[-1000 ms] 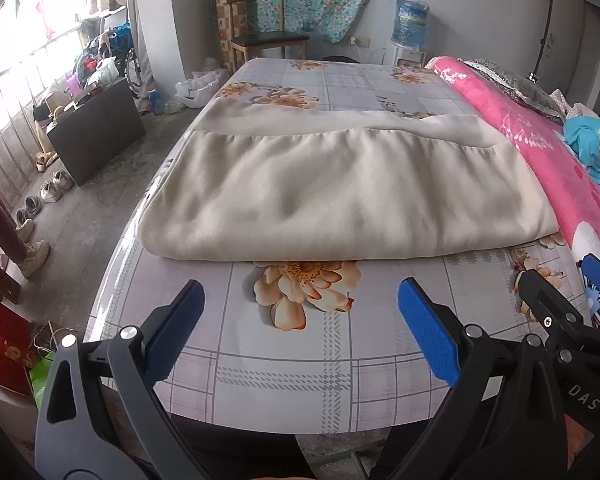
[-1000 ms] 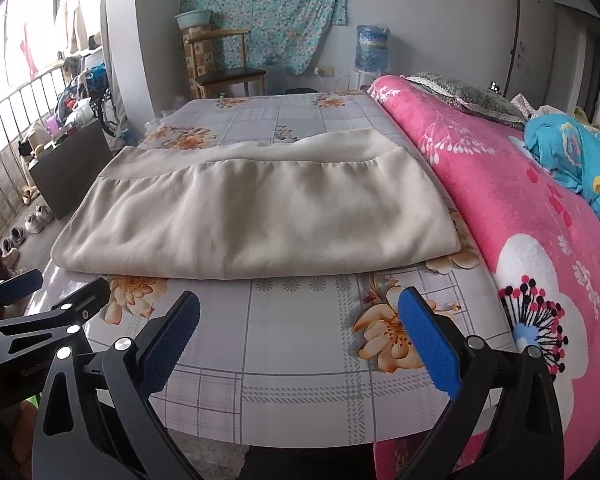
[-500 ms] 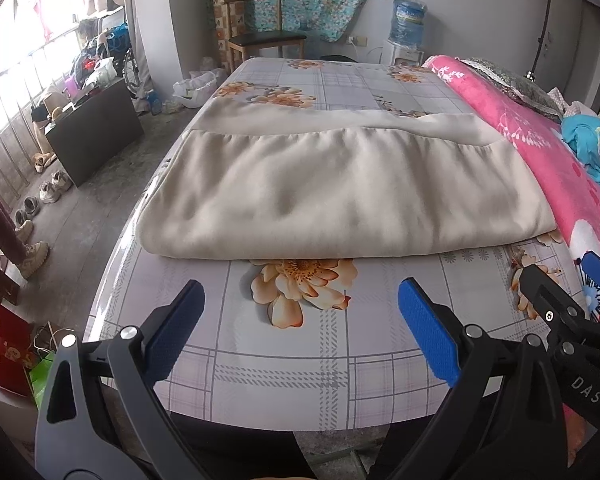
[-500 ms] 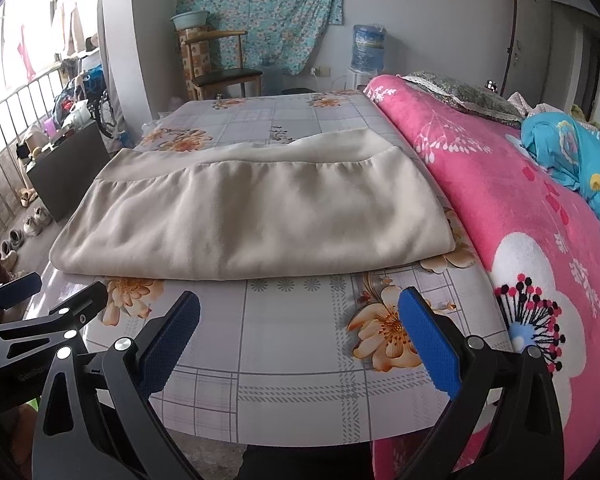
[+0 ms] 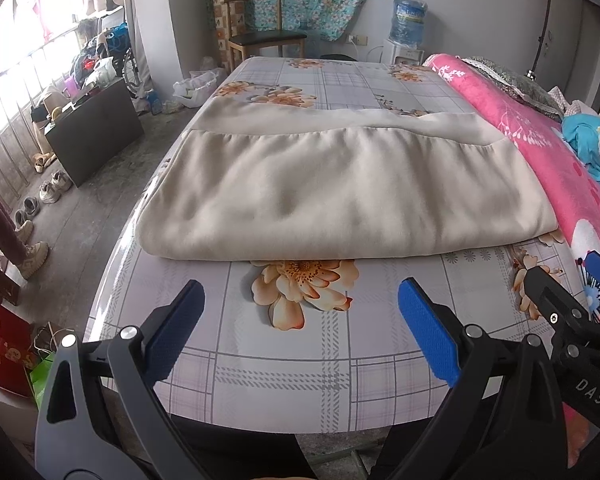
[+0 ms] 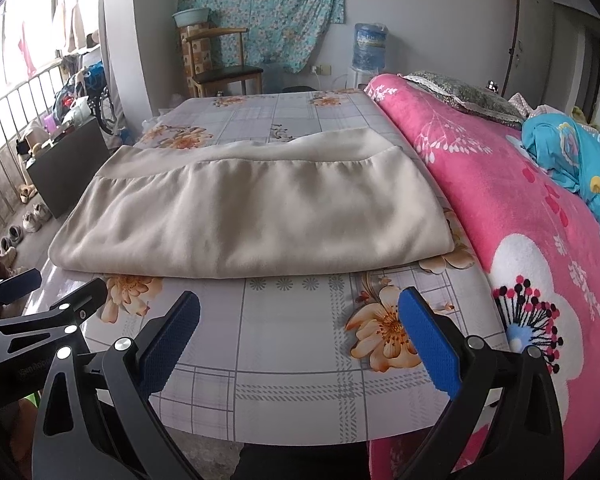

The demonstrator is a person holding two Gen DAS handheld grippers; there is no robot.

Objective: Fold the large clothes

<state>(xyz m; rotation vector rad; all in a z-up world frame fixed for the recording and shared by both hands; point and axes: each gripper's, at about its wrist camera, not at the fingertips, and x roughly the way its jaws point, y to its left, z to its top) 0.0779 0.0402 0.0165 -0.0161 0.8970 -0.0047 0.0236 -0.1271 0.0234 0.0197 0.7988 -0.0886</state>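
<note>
On right tool (image 5: 580, 308): "DAS"; beige garment (image 5: 340, 196) folded.

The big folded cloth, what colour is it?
Plain beige folded cloth, clearest in the left wrist view.

A large beige garment (image 5: 340, 196) lies folded flat in a broad rectangle on the floral sheet, its gathered seam running across the far side.
</note>
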